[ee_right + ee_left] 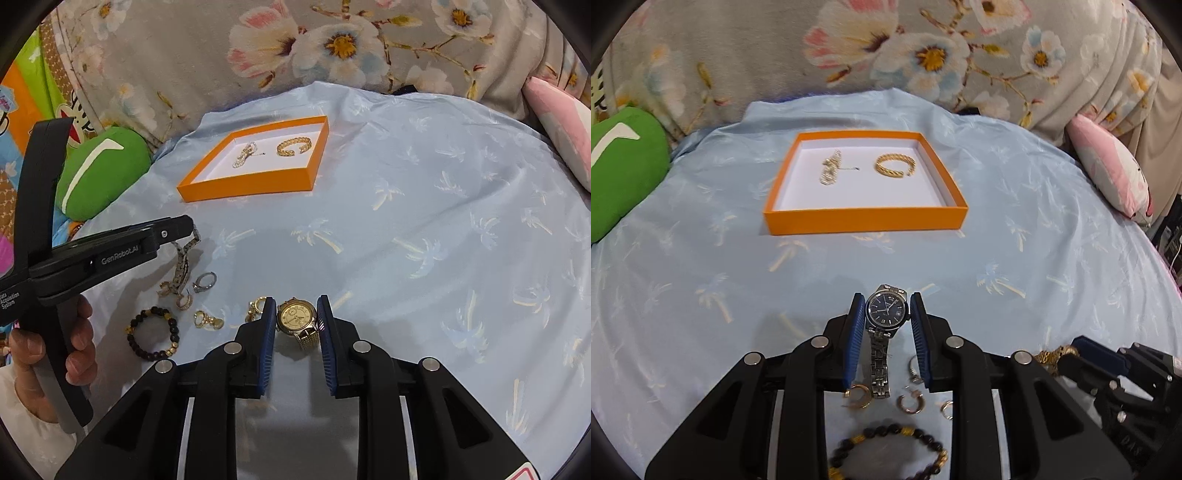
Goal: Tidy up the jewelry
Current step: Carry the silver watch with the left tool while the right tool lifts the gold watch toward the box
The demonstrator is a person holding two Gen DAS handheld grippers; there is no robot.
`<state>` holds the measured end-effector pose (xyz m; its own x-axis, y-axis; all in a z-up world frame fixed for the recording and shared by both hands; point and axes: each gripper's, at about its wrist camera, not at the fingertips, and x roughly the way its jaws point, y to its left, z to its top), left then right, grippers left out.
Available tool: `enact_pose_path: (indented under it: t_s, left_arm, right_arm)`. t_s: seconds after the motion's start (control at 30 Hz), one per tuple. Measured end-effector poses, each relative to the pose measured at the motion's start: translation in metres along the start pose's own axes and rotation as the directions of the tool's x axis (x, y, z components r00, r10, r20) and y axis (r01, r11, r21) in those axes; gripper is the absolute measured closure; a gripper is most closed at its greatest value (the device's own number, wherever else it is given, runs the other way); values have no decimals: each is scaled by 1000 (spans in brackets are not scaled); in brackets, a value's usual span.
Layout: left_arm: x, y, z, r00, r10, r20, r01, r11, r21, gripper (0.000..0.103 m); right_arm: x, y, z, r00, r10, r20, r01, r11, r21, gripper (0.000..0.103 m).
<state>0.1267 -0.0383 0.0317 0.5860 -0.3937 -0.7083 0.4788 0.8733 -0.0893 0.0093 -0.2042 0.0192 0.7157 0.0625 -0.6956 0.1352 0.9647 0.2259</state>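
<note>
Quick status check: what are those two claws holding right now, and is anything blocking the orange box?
Left gripper shut on silver watch, lifted. Right gripper shut on gold watch. Orange box holds chain, bangle; path clear.

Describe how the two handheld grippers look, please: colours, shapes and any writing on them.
Both the left gripper and the right gripper are black plastic linkages with round silver pivot pins and two ribbed blue pads. Seen from the right wrist camera, the left one's body carries white "GenRobot.AI" lettering and a long black handle. No cables show.
</note>
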Motion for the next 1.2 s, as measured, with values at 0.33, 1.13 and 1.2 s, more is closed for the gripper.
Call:
enact_pose_path:
  t_s: [0.33, 1.13, 1.2]
  left_arm:
    - [-18, 31, 42, 997, 59, 53, -57, 998, -26, 79]
    - [4, 40, 10, 1000, 2, -14, -4, 994, -106, 79]
    - [2, 38, 7, 1000, 2, -14, -3, 995, -102, 79]
  right_arm:
    - [6, 20, 89, 995, 28, 97, -21, 997, -74, 103]
    - [60, -5, 23, 991, 33, -128, -41, 997, -58, 86]
    - [60, -6, 23, 992, 35, -124, -41, 998, -49, 95]
